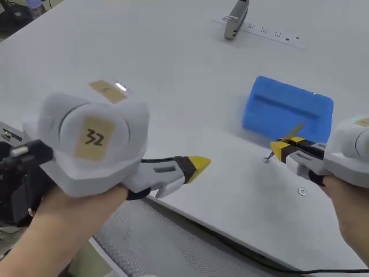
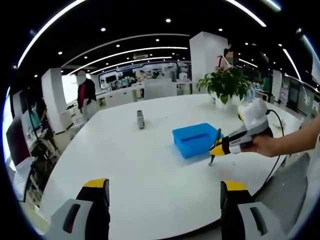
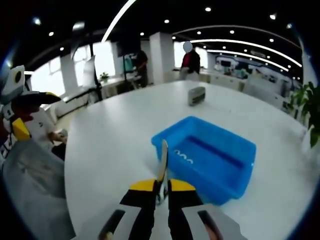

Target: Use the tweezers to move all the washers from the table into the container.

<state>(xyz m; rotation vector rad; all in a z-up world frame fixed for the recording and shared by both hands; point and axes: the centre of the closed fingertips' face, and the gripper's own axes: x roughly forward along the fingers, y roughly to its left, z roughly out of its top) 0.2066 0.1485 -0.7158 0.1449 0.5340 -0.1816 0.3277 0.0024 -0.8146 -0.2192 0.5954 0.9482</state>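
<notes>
The right gripper (image 3: 160,186) is closed narrow on the tweezers (image 3: 163,160). Their tips point down to the table (image 1: 173,69), just beside the near wall of the blue container (image 3: 210,155). Whether the tips hold something is too small to tell. Some pale rings (image 3: 182,156), possibly washers, lie inside the container. One washer (image 1: 302,191) lies on the table near this gripper. The left gripper (image 2: 164,184) stands wide and holds nothing, well apart. The step in hand seems to be picking. The next move calls for placing the tips over a washer and pinching gently.

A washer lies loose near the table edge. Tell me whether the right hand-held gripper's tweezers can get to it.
Probably yes: the washer lies on open table close beside the right hand-held gripper, tweezers tip down, nothing between them.
</notes>
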